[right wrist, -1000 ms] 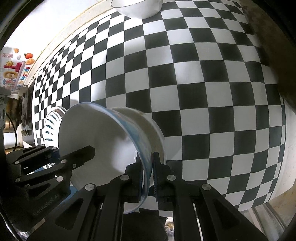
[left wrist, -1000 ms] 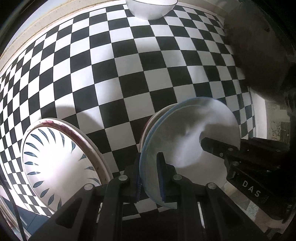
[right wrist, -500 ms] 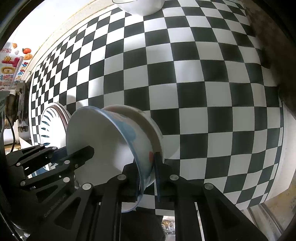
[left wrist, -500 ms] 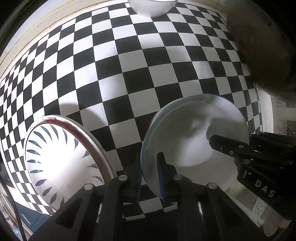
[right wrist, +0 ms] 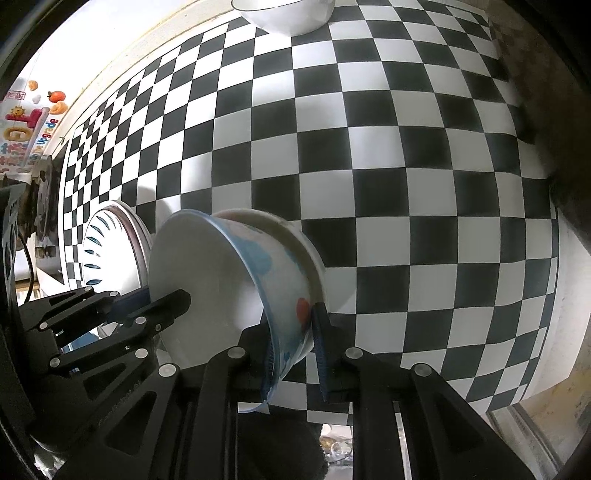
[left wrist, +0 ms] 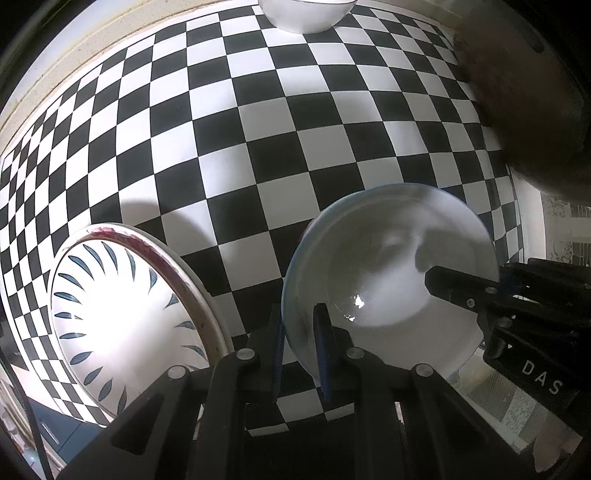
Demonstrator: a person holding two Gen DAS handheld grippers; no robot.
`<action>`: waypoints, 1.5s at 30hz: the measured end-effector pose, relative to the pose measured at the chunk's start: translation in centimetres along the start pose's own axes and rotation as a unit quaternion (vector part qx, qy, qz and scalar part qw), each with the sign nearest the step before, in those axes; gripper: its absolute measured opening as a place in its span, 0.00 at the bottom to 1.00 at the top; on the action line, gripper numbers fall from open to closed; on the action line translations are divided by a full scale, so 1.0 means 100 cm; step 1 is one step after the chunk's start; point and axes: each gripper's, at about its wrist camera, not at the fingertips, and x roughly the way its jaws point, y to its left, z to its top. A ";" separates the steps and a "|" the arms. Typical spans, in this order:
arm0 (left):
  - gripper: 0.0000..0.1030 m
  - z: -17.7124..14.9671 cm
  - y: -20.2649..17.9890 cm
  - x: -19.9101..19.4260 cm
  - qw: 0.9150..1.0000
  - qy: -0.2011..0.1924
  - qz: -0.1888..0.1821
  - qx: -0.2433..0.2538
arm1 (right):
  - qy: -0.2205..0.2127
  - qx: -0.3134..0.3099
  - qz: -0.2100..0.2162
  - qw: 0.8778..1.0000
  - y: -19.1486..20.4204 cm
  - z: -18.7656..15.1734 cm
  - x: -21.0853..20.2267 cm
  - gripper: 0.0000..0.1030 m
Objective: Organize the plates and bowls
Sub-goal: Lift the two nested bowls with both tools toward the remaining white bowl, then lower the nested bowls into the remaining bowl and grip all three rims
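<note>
A white bowl with a blue rim [left wrist: 391, 280] and blue and red marks on its outside [right wrist: 229, 288] is held tilted above the checkered table. My left gripper [left wrist: 300, 350] is shut on its rim at one side. My right gripper [right wrist: 295, 354] is shut on the rim at the other side. A plate with blue leaf marks and a red rim [left wrist: 122, 321] lies to the left, also in the right wrist view [right wrist: 110, 251]. A white bowl [left wrist: 303, 14] stands at the far edge, also seen in the right wrist view [right wrist: 284, 14].
The checkered tablecloth [left wrist: 258, 129] covers the table. A dark round object [left wrist: 524, 92] is at the right. The table's near edge [right wrist: 546, 362] runs at the lower right. A wall with colourful stickers [right wrist: 26, 122] is at the left.
The bowl has risen off the table and tipped, its opening turned more toward the left gripper; both grippers stay shut on its rim.
</note>
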 end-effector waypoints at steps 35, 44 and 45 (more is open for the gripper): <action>0.16 0.148 0.044 -0.095 0.989 -0.126 -0.004 -0.078 | -0.097 0.034 0.051 0.993 -0.040 0.119 -0.089 0.39; 0.16 0.256 0.059 -0.051 0.989 -0.079 -0.053 -0.110 | -0.090 0.054 0.023 0.994 -0.048 0.234 -0.063 0.39; 0.16 0.265 0.059 -0.045 0.990 -0.073 -0.050 -0.108 | -0.086 0.057 0.023 0.994 -0.050 0.242 -0.057 0.39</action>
